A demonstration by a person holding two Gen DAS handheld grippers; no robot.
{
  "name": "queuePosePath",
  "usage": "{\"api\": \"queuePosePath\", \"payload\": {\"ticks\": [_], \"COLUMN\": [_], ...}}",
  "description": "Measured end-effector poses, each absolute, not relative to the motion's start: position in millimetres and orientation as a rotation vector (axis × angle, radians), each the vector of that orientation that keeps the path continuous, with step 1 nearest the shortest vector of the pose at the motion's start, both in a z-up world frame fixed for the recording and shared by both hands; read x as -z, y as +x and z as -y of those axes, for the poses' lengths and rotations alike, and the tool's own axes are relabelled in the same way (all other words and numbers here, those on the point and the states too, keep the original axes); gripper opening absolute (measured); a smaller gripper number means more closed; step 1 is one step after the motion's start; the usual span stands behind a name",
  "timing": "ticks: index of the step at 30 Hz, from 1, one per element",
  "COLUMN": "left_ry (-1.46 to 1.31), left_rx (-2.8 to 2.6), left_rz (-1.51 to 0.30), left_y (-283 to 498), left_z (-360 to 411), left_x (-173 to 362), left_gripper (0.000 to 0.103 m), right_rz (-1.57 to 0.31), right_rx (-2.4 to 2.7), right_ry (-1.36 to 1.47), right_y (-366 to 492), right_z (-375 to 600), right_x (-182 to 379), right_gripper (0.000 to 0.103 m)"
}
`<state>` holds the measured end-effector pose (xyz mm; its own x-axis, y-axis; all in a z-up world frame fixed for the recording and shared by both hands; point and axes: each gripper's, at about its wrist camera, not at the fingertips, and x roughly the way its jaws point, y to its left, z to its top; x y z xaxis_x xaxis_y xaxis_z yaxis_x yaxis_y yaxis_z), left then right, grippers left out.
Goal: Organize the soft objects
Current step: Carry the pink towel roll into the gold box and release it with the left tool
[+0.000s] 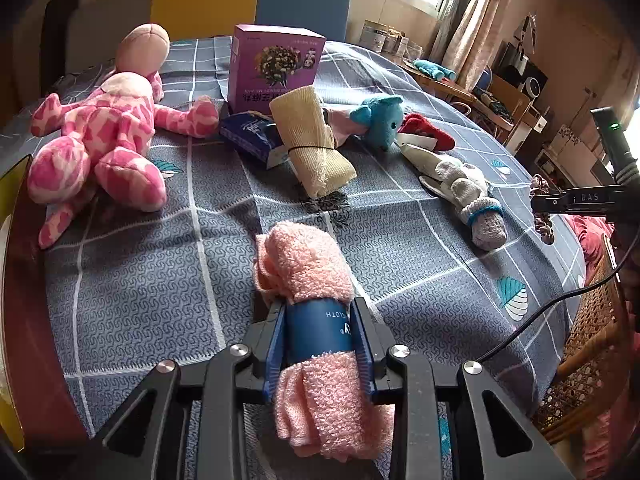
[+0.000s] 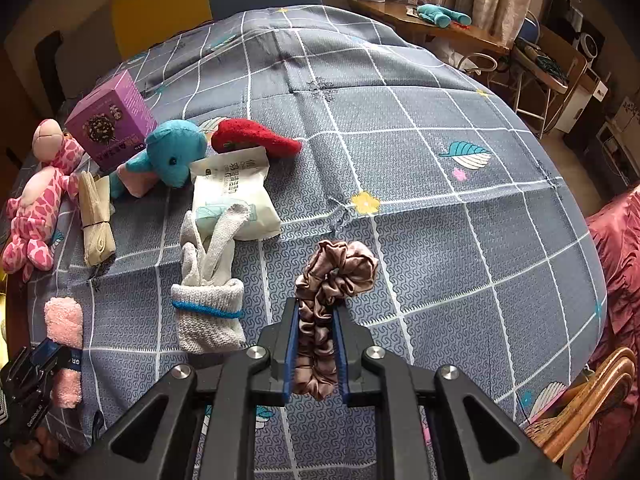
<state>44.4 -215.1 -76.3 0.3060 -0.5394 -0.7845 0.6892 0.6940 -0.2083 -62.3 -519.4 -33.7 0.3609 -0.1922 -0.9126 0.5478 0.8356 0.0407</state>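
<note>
spread over a round table [image 2: 440, 152] under a grey checked cloth, largest first: a pink spotted plush [image 1: 100, 136] sprawled at the left edge, then a purple box [image 1: 274, 66] standing upright beside it, closed, contents unseen. near the box a blue plush [image 1: 380, 118], a red soft piece [image 2: 256, 138], a beige rolled cloth [image 1: 312, 148] bound with a band, a white packet [image 2: 232, 196] and grey knitted gloves [image 2: 208, 292] lying partly over that packet. probably gathered loosely here for sorting; no bin or basket clearly in view. left gripper [image 1: 320, 344] nearly closed, pinching a rolled pink towel [image 1: 308, 264] across its blue paper sleeve, likely the firmest spot; far end resting on the cloth. right gripper [image 2: 318, 344] fully closed on a brown satin scrunchie [image 2: 332, 276], squeezed flat between the pads, loop sticking out ahead, just above the cloth.
</note>
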Motion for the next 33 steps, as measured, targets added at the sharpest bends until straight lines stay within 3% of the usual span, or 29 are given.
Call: {"api": "queuePosePath", "payload": {"ticks": [18, 33], "left_ry": [0.036, -0.066], "left_rx": [0.741, 0.497], "left_rz": [-0.758, -0.791], "left_y": [41, 59], "left_z": [135, 14], "left_x": [-11, -11], "left_gripper": [0.03, 0.03], "right_rz": [-0.865, -0.88], "right_rx": [0.161, -0.048], "right_ry": [0.333, 0.231], "right_y": [-9, 5], "right_z": [361, 240], "right_x": [3, 28], "right_gripper": [0.015, 0.015]}}
